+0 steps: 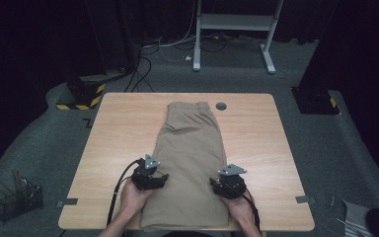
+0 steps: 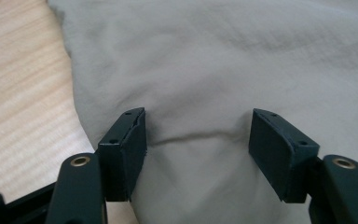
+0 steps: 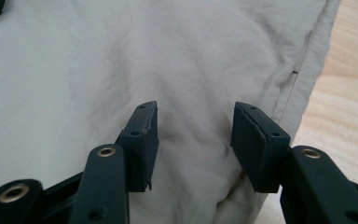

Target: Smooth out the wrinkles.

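Both tools sit low over a pair of khaki shorts (image 1: 192, 158) that we see laid flat down the middle of the wooden desk (image 1: 113, 148), waistband toward twelve o'clock and the leg hems hanging at the six o'clock edge. Our left tool (image 1: 150, 177) rests on the shorts' nine o'clock side, near the lower leg, with a hand (image 1: 133, 197) behind it and a black cable (image 1: 118, 190) trailing back off the desk. In the left gripper view, the left tool (image 2: 198, 140) is released, its jaws spread wide with a soft ridge of fabric (image 2: 191, 79) between them and bare desk (image 2: 23, 93) at nine o'clock. Our right tool (image 1: 227, 185) sits at the three o'clock side of the shorts, close to their outer seam. In the right gripper view, the right tool (image 3: 196, 135) is likewise released, its jaws apart over wrinkled cloth (image 3: 121, 60), with the side seam (image 3: 303, 65) and desk (image 3: 349, 93) at three o'clock. A small dark disc (image 1: 221, 106) lies on the desk beside the waistband at about one o'clock. Off the desk, a wire basket (image 1: 17, 200) stands on the grey floor at eight o'clock.
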`<state>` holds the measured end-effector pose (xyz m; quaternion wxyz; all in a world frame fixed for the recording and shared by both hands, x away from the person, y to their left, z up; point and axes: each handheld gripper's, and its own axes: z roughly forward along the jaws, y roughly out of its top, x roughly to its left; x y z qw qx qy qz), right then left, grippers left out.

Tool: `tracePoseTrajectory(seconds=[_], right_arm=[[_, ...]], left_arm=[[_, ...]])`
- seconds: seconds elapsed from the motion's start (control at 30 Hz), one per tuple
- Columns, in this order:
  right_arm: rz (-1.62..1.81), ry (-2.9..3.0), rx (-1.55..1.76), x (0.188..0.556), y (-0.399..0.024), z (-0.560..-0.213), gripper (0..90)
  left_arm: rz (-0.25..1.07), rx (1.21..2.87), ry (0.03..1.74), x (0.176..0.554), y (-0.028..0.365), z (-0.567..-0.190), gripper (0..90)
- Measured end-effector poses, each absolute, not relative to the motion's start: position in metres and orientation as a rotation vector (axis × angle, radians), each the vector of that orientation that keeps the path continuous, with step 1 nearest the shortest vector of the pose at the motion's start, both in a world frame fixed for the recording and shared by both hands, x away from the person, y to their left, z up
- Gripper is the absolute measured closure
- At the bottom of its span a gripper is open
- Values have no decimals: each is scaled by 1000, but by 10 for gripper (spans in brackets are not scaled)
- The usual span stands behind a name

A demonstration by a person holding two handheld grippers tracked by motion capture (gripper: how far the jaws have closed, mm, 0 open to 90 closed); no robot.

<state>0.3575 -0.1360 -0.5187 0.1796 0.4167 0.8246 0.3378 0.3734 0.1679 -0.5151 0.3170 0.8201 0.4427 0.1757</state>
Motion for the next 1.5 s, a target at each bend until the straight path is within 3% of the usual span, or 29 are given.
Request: tracePoseTrajectory(seconds=[0.2,0.6,0.93,1.2,1.4,1.5], right_arm=[[941,2330,1201,373,-132,-518,490],[959,2204,1362,368,-161,-507,402],[946,2194,1455,382,-161,-517,401],[894,2199,1454,391,-152,-515,396],[858,2214,1403,394,-141,-515,450],[861,2220,1397,393,-141,-515,494]], left_arm=[[443,2155,1186,386,169,-512,361],[437,2077,1250,389,187,-504,325],[420,2071,1329,393,195,-514,302],[448,2079,1332,393,186,-516,210],[466,2118,1343,394,180,-514,226],[473,2112,1317,392,178,-514,336]])
